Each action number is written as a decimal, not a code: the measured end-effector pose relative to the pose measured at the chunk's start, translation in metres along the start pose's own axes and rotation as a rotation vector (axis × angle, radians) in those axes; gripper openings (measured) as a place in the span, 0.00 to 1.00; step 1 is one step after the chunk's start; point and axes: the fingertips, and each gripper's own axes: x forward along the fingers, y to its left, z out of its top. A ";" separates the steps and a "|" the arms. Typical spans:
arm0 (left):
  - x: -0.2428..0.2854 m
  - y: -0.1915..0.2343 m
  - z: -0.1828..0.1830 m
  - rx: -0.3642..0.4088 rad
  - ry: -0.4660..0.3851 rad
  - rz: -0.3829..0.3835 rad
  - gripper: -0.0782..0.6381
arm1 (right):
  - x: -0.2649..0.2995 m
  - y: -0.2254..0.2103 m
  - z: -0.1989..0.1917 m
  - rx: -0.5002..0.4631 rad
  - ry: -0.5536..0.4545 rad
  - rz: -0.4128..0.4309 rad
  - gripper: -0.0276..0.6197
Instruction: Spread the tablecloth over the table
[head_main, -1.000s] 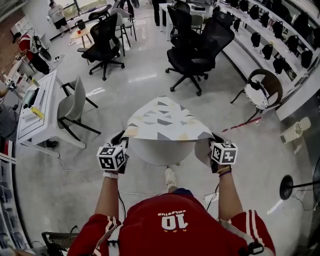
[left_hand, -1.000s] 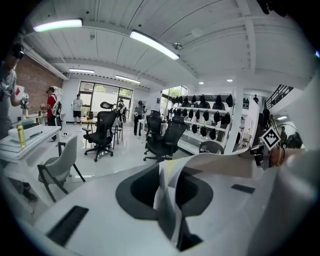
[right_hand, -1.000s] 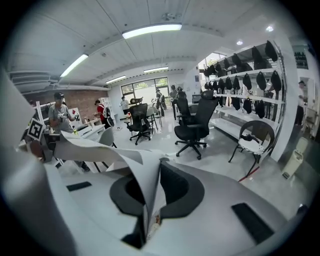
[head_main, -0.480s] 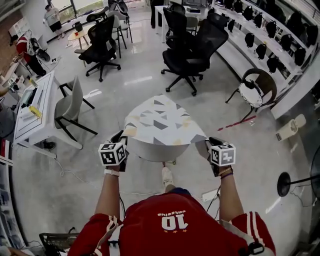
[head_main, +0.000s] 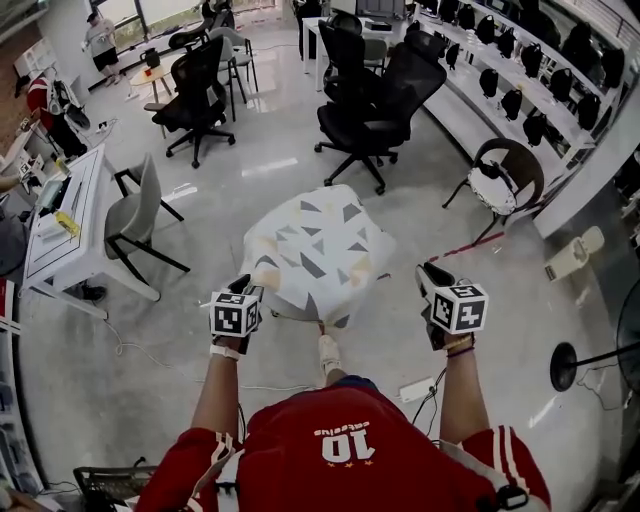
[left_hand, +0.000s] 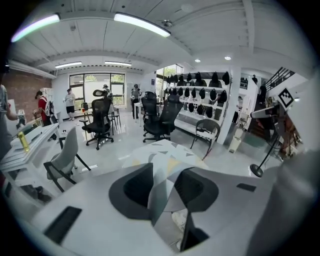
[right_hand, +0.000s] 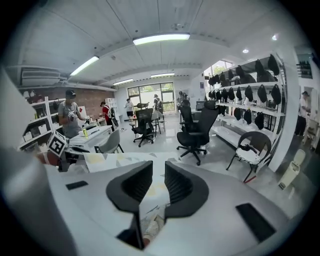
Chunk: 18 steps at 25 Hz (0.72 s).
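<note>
The white tablecloth (head_main: 310, 250) with grey and yellow triangles lies draped over the small round table, which it hides. My left gripper (head_main: 248, 288) is at the cloth's near left edge. In the left gripper view its jaws (left_hand: 164, 172) have just been opening, and a fold of the cloth (left_hand: 161, 192) hangs loose between the pads. My right gripper (head_main: 425, 272) hovers to the right of the table, apart from the cloth. In the right gripper view its jaws (right_hand: 158, 172) stand a narrow gap apart with nothing between them, and the cloth (right_hand: 107, 161) shows at left.
Black office chairs (head_main: 365, 110) (head_main: 195, 95) stand beyond the table. A grey chair (head_main: 140, 210) and a white desk (head_main: 65, 215) are at left, a round-backed chair (head_main: 510, 180) at right. A stand's base (head_main: 565, 365) and a power strip (head_main: 415, 390) are on the floor.
The cloth's near edge, held up and stretched by both grippers before, now hangs down over the table. The right gripper has let go and risen. The left gripper's jaws have opened.
</note>
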 end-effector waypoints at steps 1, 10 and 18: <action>-0.003 -0.001 -0.007 -0.001 0.010 -0.005 0.28 | 0.000 0.005 -0.001 -0.002 -0.002 0.010 0.17; -0.065 0.032 -0.057 -0.063 0.004 0.041 0.30 | 0.015 0.056 -0.013 -0.032 -0.004 0.099 0.17; -0.104 0.054 -0.031 -0.125 -0.094 0.101 0.30 | 0.021 0.083 -0.001 -0.044 -0.004 0.161 0.17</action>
